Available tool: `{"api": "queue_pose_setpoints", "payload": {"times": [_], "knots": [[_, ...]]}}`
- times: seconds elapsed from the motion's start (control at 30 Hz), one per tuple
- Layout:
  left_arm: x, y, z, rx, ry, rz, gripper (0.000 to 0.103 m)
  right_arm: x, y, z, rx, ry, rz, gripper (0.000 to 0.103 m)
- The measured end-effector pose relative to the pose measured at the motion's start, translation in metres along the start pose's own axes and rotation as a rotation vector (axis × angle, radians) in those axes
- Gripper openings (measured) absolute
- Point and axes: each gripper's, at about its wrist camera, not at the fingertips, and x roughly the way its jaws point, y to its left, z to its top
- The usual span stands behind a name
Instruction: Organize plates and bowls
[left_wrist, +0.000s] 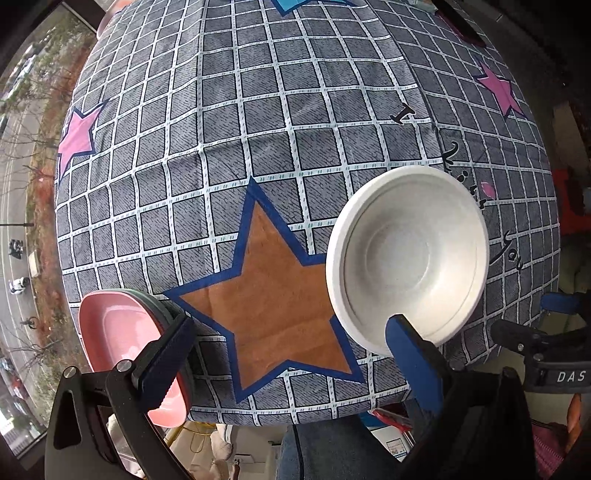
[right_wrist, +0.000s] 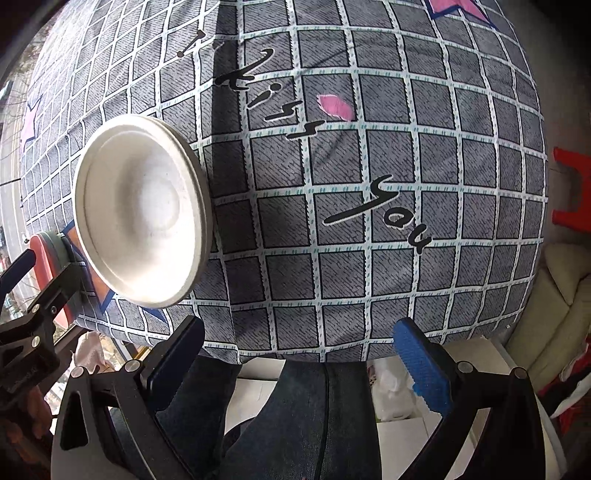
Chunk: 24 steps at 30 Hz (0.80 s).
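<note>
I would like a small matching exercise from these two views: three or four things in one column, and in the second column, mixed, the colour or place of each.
Things
1. bowl
2. plate
3. large star
4. left gripper

Descriptions
A. brown with a blue outline, printed on the tablecloth
B. pink, at the near left edge of the table
C. white, right of the star
D. open, fingers spread wide above the near table edge

Pairs: 1-C, 2-B, 3-A, 4-D
</note>
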Motion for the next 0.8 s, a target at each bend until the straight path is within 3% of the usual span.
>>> {"api": "queue_pose_setpoints", "payload": {"times": [0.1, 0.4, 0.67, 0.8], "knots": [[0.007, 0.004, 0.005, -0.022, 0.007, 0.007, 0.103, -0.004, 0.008, 0.006, 0.005, -0.047, -0.017, 0.103], [0.042, -0.001, 0.025, -0.040, 0.020, 0.097, 0.103, 0.019, 0.036, 0.026, 0.022, -0.041, 0.005, 0.103], [0.073, 0.001, 0.032, -0.120, 0.044, 0.074, 0.103, 0.049, 0.043, 0.028, 0.046, -0.016, 0.008, 0.103], [0.091, 0.000, 0.037, -0.115, 0.043, 0.078, 0.103, 0.035, 0.038, 0.055, 0.028, -0.030, 0.006, 0.103]]}}
